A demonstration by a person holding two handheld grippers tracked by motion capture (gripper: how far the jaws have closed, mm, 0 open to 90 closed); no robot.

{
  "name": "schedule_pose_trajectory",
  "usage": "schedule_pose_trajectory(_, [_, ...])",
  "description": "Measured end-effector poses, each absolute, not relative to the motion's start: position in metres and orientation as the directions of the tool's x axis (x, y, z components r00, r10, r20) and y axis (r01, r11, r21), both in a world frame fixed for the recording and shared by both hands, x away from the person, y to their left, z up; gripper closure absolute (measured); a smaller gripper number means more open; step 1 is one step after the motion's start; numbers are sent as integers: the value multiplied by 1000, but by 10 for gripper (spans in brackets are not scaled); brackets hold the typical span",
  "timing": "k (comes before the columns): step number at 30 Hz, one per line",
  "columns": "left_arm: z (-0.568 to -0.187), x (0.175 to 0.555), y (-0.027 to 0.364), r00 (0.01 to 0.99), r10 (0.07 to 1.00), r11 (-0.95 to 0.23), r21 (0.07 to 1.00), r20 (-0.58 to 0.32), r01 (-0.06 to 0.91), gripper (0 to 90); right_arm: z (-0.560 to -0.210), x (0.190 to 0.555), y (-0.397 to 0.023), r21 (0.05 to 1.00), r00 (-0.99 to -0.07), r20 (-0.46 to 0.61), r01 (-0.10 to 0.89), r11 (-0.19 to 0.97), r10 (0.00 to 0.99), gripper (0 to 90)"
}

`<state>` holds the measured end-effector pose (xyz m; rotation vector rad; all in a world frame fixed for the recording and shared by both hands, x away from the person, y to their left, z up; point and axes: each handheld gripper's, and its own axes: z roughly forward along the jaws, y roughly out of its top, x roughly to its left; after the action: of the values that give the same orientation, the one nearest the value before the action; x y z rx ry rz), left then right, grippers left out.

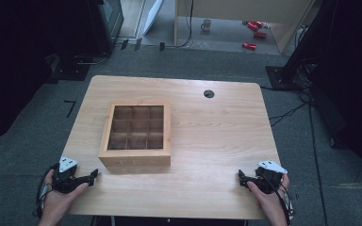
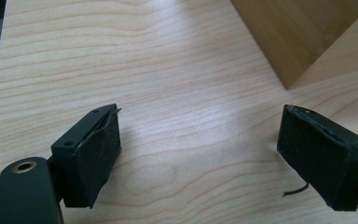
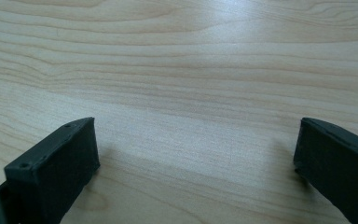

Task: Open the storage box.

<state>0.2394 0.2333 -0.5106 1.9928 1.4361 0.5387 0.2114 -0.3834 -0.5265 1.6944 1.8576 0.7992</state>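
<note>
Left tongs (image 2: 200, 154) agape, box (image 2: 303, 37) corner cropped

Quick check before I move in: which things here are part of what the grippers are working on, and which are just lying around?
In play:
wooden box with nine compartments, on the table
left gripper, open, close to the box's near left corner
right gripper, open, at the table's near right edge

Lying about:
mug on the floor beyond
red items on the floor
</note>
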Motion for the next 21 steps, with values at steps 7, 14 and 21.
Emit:
schedule_pose_trajectory(7, [-492,233,222,384,920,-202,739,-83,643,153,-522,214,-378,697,-109,33,715,55,994,5])
schedule_pose_trajectory(14, [-477,234,214,402,907,-161,777,-128,609,235,-509,216,-360,729,-146,37,681,73,989,5])
schedule_pose_trajectory(21, [-469,236,203,422,899,-170,791,-120,587,356,-493,219,-341,756,-188,59,650,79,980,11])
